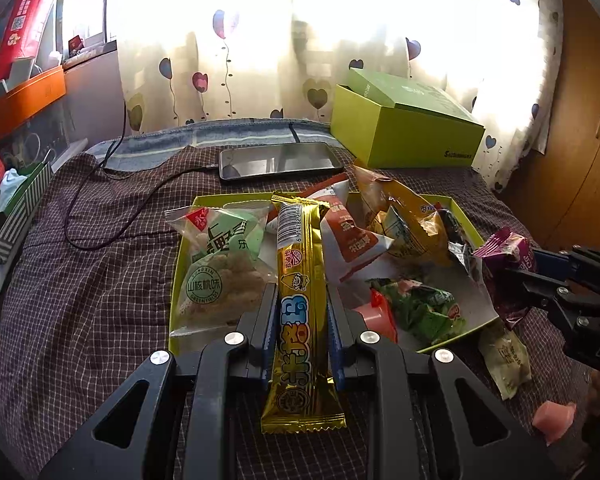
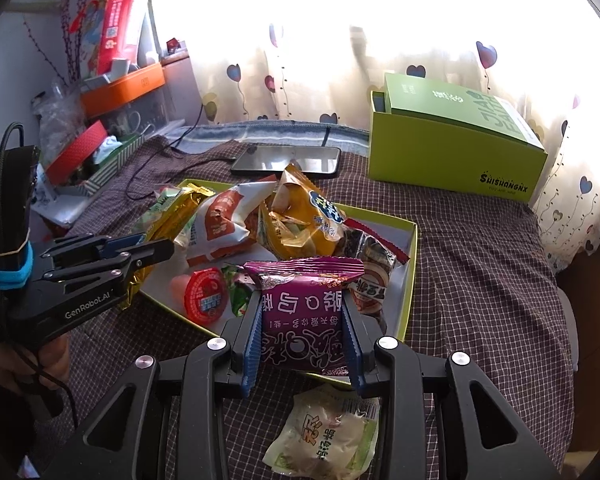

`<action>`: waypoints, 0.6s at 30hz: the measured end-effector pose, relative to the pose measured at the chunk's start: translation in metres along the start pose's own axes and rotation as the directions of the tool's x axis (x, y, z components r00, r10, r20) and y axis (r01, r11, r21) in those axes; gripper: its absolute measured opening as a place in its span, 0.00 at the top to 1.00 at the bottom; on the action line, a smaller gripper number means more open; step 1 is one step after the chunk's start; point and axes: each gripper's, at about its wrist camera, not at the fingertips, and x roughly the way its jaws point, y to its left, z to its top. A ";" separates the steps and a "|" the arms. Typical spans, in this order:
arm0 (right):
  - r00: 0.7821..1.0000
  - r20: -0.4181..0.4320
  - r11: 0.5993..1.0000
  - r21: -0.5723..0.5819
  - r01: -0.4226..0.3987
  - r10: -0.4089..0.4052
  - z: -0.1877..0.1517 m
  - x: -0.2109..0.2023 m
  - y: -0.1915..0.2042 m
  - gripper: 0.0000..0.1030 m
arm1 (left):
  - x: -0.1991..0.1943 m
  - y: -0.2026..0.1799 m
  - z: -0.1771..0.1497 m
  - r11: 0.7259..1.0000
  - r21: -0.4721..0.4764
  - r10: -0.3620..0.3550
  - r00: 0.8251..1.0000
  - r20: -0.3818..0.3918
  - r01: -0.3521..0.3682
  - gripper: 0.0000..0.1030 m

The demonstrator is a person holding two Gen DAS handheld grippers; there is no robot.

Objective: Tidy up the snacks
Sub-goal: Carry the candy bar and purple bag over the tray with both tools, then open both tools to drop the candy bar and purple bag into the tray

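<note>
Gripping: left tongs gold bar, right tongs purple packet.

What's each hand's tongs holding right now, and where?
Left tongs: gold snack bar, gripped mid-length. Right tongs: purple snack packet, gripped by its sides.

You've got a long gold foil snack bar clamped lengthwise betw. left claw's fingers, and a purple crinkly snack pouch pinched in right claw, both just over the shallow yellow-green tray w/ mixed packets.
</note>
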 end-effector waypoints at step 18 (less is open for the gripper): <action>0.997 -0.076 0.999 0.015 -0.028 0.030 0.004 0.043 -0.007 0.65 | 0.029 0.007 0.015 1.000 -0.006 -0.018 1.000 0.008 0.018 0.78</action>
